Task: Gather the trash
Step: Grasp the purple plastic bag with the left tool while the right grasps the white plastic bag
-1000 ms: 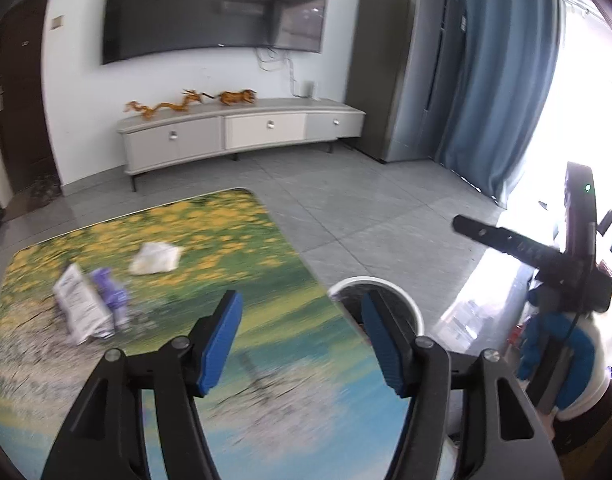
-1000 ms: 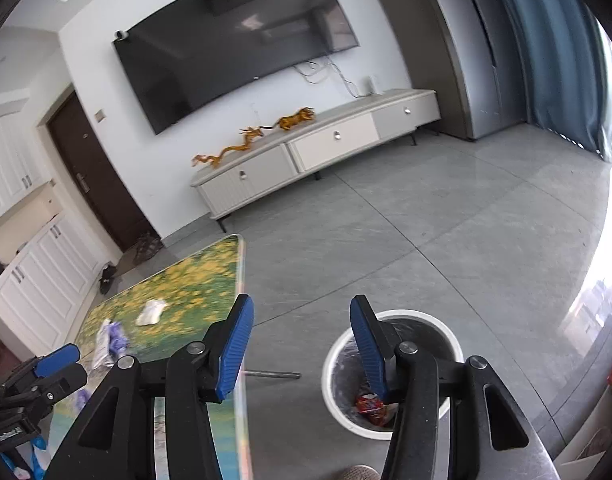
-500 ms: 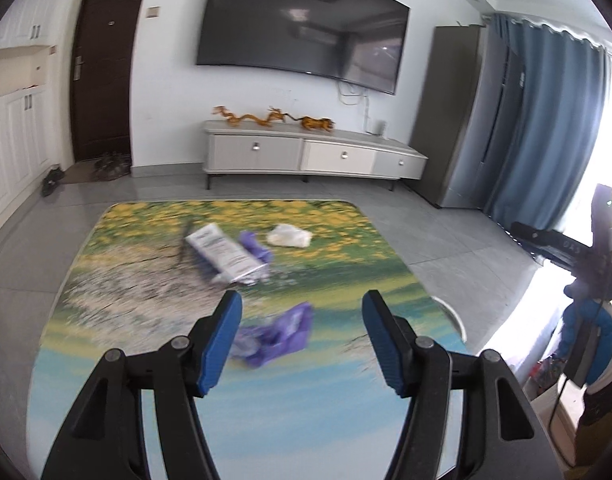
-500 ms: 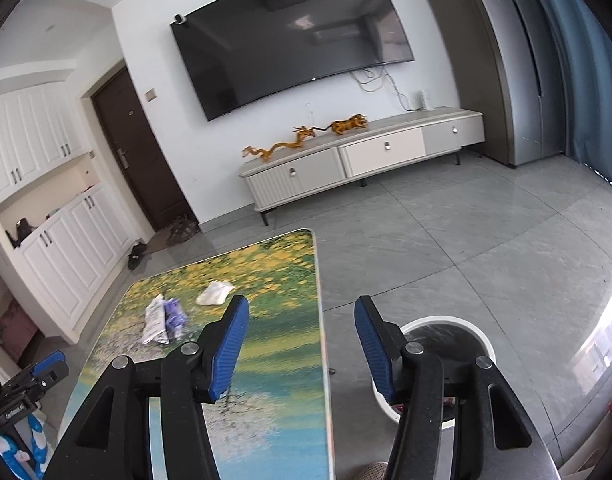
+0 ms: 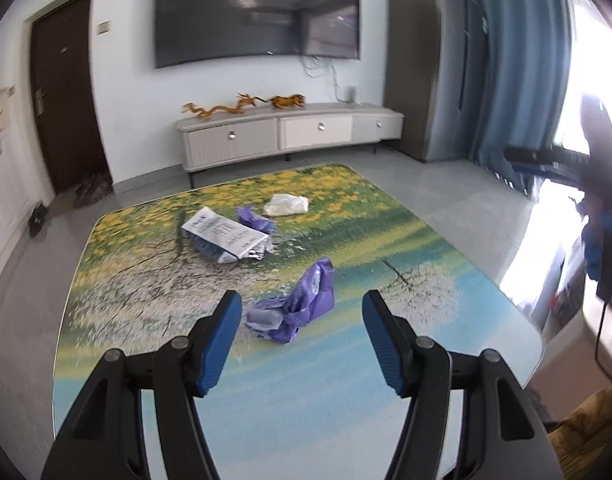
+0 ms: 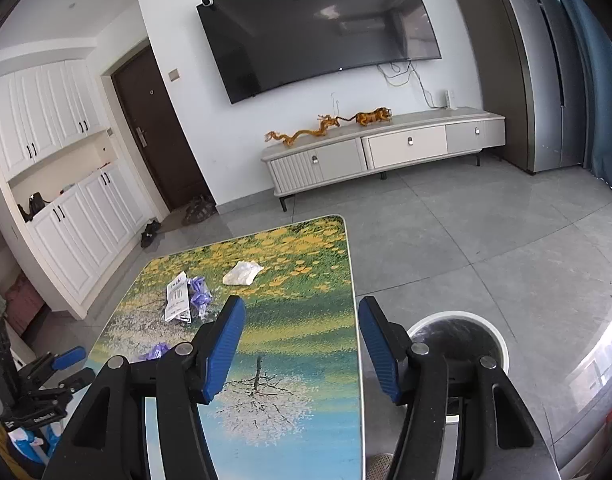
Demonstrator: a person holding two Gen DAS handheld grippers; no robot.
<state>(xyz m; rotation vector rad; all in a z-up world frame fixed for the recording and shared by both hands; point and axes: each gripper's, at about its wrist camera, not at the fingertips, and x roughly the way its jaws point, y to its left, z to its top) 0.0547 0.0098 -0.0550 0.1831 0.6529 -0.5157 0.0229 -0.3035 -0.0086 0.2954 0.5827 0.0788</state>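
Left tongs: the left tongs (image 5: 301, 334) stand spread wide with nothing between the blue pads, poised just short of the crumpled purple wrapper (image 5: 293, 308), which shows in the gap between them.
Right tongs: the right tongs (image 6: 299, 346) are released and bare too; their jaws have just been opening, with nothing between them, over the desk's right edge.
Purple wrapper: loose and puffed up on the desk (image 5: 446, 320), near its front half. I'd judge it springy and light, so a pad that nudges one side first could skid it away over the glossy top instead of pinching it.
Other trash: a white printed packet (image 5: 225, 236) lies further back, touching a second purple scrap (image 5: 253, 218); a white crumpled wad (image 5: 285, 205) sits apart behind them. Grabbing the packet carelessly could drag the scrap along and drop it on the way.
Bin: the white round bin (image 6: 458, 344) stands on the floor just beside the desk's right edge. A thin pinch on a wrapper corner could let go before reaching it, and the piece would land on the tiles.
Crowding: both tongs work the same desk from the same side; reaching across each other toward the bin could make them clash.
Picture: the left view is somewhat blurred, so exactly how far the pads are from the wrapper I cannot tell.
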